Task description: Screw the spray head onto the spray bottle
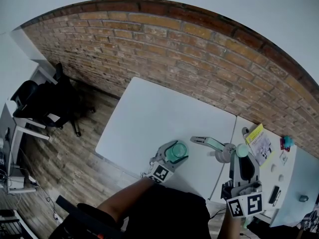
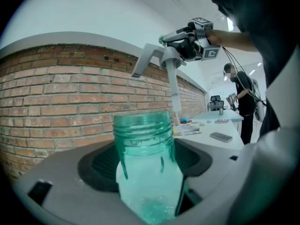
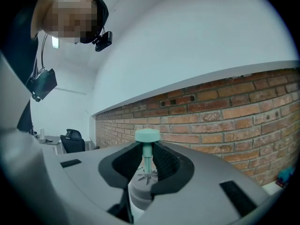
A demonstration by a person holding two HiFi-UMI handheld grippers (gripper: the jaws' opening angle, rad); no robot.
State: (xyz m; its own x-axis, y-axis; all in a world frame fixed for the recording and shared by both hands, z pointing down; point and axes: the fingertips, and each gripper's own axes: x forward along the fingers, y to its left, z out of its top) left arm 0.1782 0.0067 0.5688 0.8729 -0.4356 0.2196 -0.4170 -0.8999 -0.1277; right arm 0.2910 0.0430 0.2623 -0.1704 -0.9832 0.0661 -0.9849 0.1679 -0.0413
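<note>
Fingers (image 2: 96, 170) of the left gripper (image 1: 169, 158) are clamped on the bottle (image 2: 147, 172), which is held upright over the near edge of the table (image 1: 159, 118). Fingers (image 3: 122, 165) of the right gripper (image 1: 238, 156) are clenched on the spray head (image 1: 222, 153), which is held in the air to the bottle's right and apart from it. Step in hand, as judged: alignment, with nothing threaded yet. Next move, as judged: the head is to be carried over the neck (image 2: 143, 125), the tube (image 2: 174, 90) fed down inside, the collar seated on the threads and turned. Container: one bottle, green and translucent, neck open and uncapped; no contents can be made out through its wall, and the tube is outside it.
</note>
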